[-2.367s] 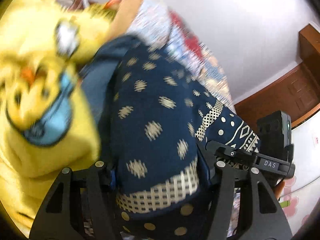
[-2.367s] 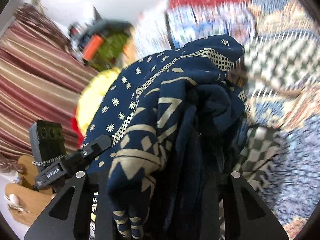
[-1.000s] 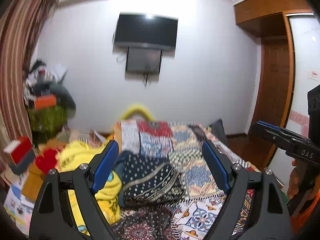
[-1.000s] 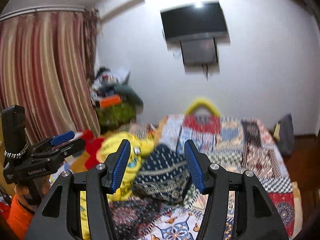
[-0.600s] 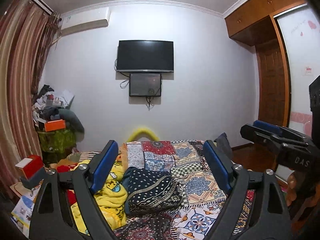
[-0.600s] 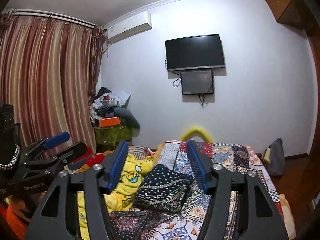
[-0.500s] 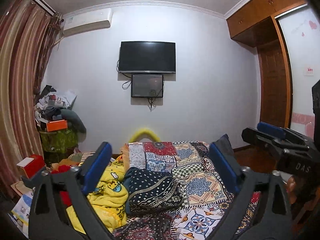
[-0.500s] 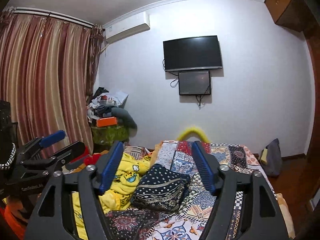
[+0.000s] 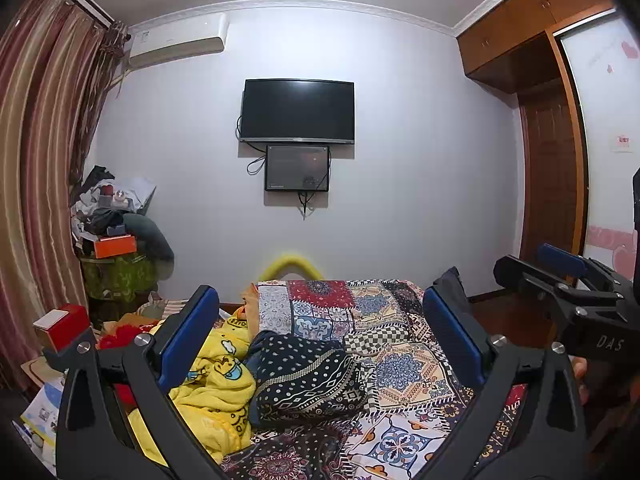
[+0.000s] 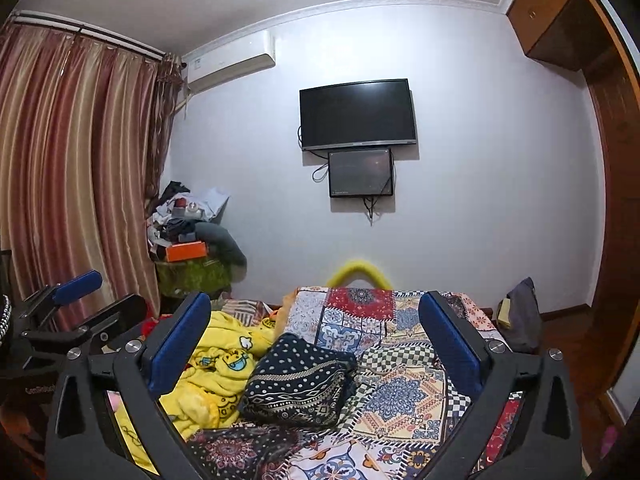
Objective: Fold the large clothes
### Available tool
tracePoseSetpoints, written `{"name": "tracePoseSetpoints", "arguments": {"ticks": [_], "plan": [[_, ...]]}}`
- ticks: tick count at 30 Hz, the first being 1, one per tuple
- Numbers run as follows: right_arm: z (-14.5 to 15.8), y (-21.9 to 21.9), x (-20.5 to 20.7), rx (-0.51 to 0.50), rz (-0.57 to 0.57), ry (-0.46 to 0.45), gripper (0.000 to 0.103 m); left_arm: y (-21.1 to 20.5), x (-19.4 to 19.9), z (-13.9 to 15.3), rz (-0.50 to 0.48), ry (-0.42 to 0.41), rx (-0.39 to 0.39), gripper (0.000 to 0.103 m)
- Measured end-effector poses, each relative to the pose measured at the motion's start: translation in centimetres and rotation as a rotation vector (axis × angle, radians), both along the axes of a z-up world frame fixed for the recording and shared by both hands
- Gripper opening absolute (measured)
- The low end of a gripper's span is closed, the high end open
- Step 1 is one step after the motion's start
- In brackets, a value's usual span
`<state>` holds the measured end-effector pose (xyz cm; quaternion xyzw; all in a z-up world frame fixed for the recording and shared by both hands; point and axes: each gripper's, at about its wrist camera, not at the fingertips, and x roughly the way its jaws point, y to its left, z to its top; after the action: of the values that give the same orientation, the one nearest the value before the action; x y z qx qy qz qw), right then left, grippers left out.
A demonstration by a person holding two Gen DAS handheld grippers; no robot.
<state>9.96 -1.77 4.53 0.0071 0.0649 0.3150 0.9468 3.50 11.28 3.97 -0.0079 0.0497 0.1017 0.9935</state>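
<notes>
Both set just behind own fingers [image 9: 188, 336], facing almost level across the bed [image 9: 404, 364] toward the far wall with the television [image 9: 298, 111], well back. Shared: bed, folded dark garment [image 10: 298, 382] lower centre, curtain [image 10: 68, 184] at left; each catching the other gripper at frame edge

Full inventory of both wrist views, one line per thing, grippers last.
folded garment: 1, navy with cream print, on bed beside the blanket
blanket: 1, yellow cartoon print, crumpled at bed's left side
bedspread: 1, multicolour patchwork, covering bed
TV: 1, black, on wall
small screen: 1, dark, under TV
air conditioner: 1, white, upper left wall
curtain: 1, red-striped, left
clutter pile: 1, mixed, left corner
wardrobe: 1, brown wood, right
left gripper: 1, black with blue pads, open, empty
right gripper: 1, same, open, empty
</notes>
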Motion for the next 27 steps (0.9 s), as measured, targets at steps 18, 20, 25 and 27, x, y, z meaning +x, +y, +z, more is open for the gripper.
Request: {"name": "tracePoseSetpoints", "arguments": {"ticks": [18,20,25,27], "plan": [[-0.1,-0.3,-0.4,-0.028,-0.012,0.007,0.103,0.6,1.1,-0.5,-0.003,0.017,-0.013,0.102],[-0.2,-0.3,-0.3,-0.026,-0.008,0.006,0.103,0.6,1.2,-0.6,-0.006,0.018,-0.013,0.102],[-0.1,-0.5,-0.5,-0.029,-0.011,0.003,0.103,0.6,1.1,-0.5,-0.007,0.014,-0.01,0.103],[0.0,-0.5,-0.5,-0.028,-0.011,0.004,0.103,0.5,1.1,-0.4,-0.007,0.014,-0.012,0.103]]}}
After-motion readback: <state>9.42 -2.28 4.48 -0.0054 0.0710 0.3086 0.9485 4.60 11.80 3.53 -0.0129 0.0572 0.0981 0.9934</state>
